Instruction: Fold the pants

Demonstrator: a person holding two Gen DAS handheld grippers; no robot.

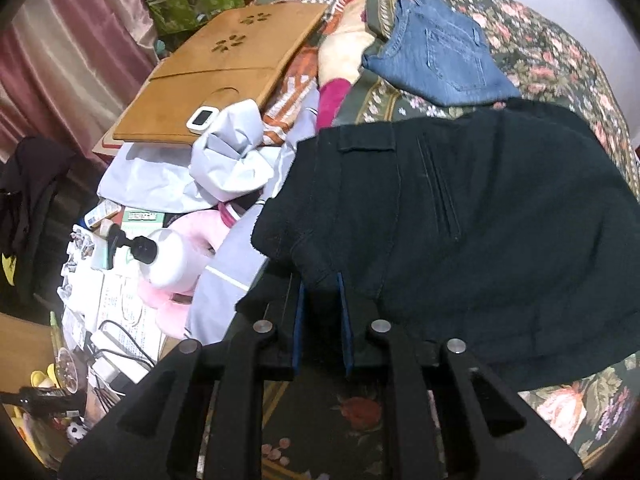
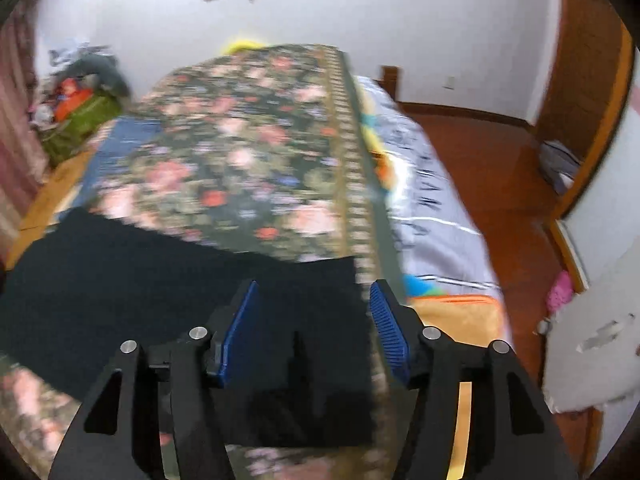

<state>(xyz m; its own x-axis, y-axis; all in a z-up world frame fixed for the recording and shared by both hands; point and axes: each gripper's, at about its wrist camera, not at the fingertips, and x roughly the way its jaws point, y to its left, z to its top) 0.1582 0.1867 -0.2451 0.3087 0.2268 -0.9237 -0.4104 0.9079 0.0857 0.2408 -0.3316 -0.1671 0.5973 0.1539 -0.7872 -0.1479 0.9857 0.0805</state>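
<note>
Left tool pinched the black pants' near edge; pants lay just ahead on the floral bedspread. Right tool was spread over the pants' corner, gripping nothing. Thin grip could slip; one-sided lifting would skew the fold.

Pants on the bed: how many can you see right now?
2. The black pants lie nearest, their edge in the left gripper; the folded blue jeans lie beyond them. More may hide in the clutter.

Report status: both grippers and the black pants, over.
Left gripper shut on black pants. Right gripper open above pants' edge, blurred. Folded jeans lie beyond, apart from the pants.
</note>
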